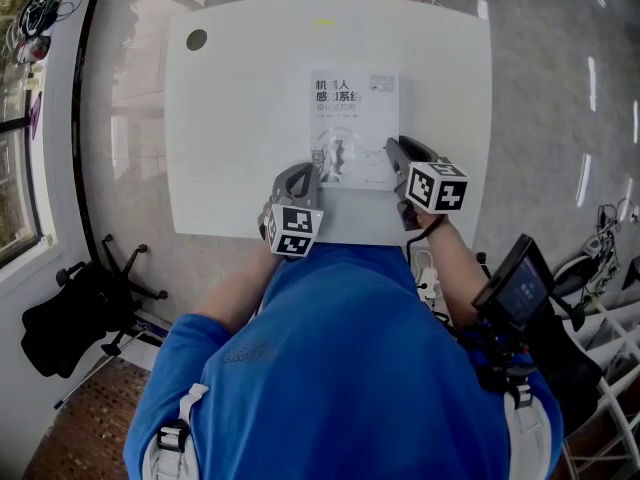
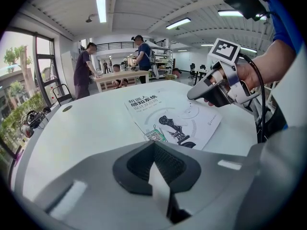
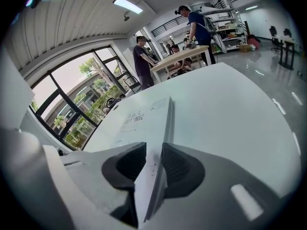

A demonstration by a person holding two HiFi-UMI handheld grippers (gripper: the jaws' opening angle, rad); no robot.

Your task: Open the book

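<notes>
Right tool (image 3: 152, 150) grips the book (image 3: 160, 116) by its edge.

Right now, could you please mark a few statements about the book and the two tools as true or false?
1. The book lies cover-up on the white table. True.
2. The right tool has the book's edge clamped between its jaws. True.
3. The left tool grips the book's far edge. False: it sits by the book's near-left corner, and the book lies ahead of it.
4. A mug stands beside the book. False: no mug is there. Besides the book, the tabletop shows only a round hole near one corner.
5. People stand in the background of the room. True.
</notes>
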